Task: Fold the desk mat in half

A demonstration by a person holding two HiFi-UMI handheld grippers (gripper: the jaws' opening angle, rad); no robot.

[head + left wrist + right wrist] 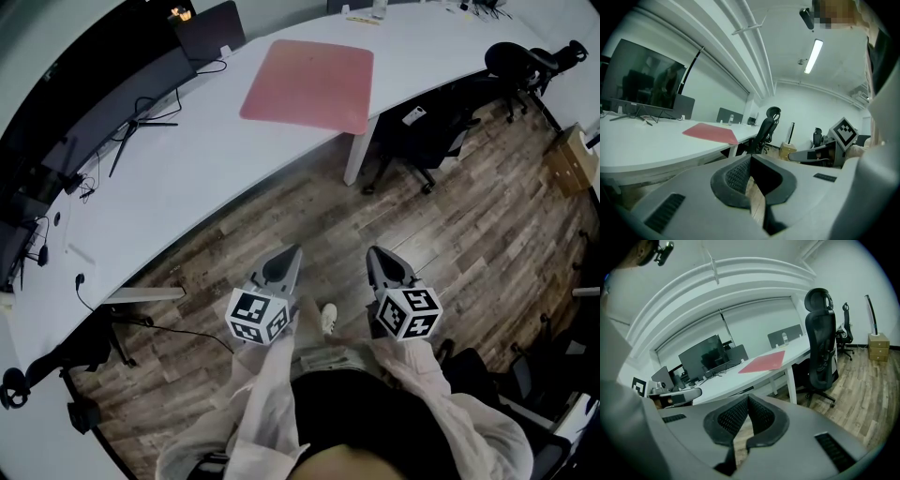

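The red desk mat [311,84] lies flat and unfolded on the white desk [187,178], near its far edge above a desk leg. Both grippers hang over the wooden floor, close to the person's body and well short of the desk. My left gripper [292,250] is shut with nothing between its jaws. My right gripper [373,251] is also shut and empty. In the left gripper view the left gripper [750,157] points toward the mat [711,132], which lies far off. In the right gripper view the mat [764,362] is far beyond the right gripper [747,397].
A black office chair [427,136] stands at the desk's right end, and another chair [525,61] farther back. Monitors [122,98] and cables line the desk's left side. A cardboard box [570,159] sits on the floor at the right.
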